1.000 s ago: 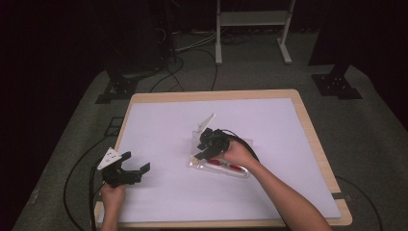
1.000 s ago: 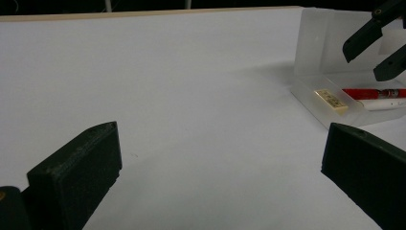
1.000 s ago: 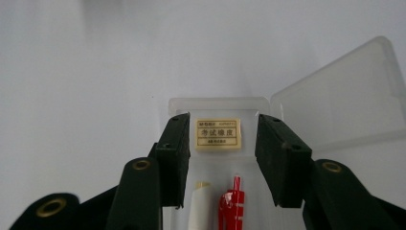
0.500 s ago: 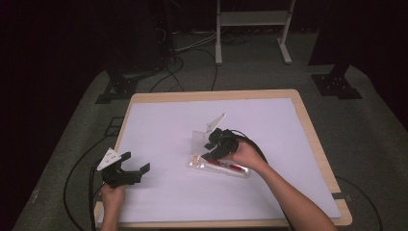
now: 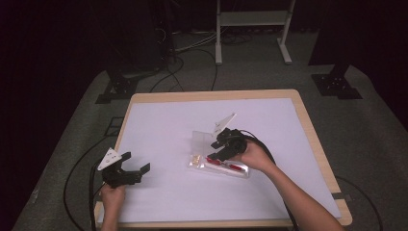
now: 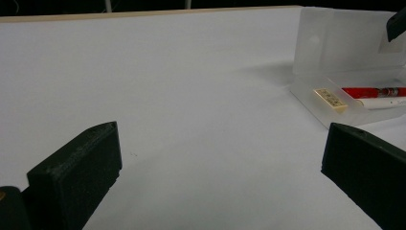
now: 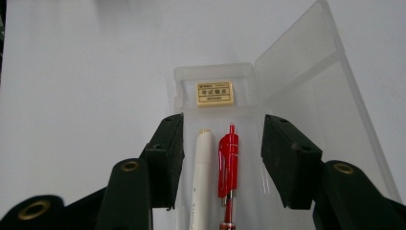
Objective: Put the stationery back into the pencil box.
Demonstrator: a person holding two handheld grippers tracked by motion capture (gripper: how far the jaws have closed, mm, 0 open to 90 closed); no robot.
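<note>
Right gripper view: your right gripper [image 7: 222,158], jaws just opening and gripping nothing, is hovering lower-centre over the clear plastic pencil case [image 7: 287,124], straddling its red pen [image 7: 229,163] and white pen [image 7: 202,163].

Black grippers [image 5: 126,171], brass-ringed screw holes (both), black trailing cables [image 5: 91,197]

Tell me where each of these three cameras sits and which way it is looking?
High view: above the person's side, looking forward and down on the table; forearms, left gripper and right gripper show.
Left gripper view: rides that gripper, looking level across the table; its open jaws frame the clear case.
Right gripper view: looks down between its jaws into the case.
Shared: the case with its eraser, red pen and white pen.
</note>
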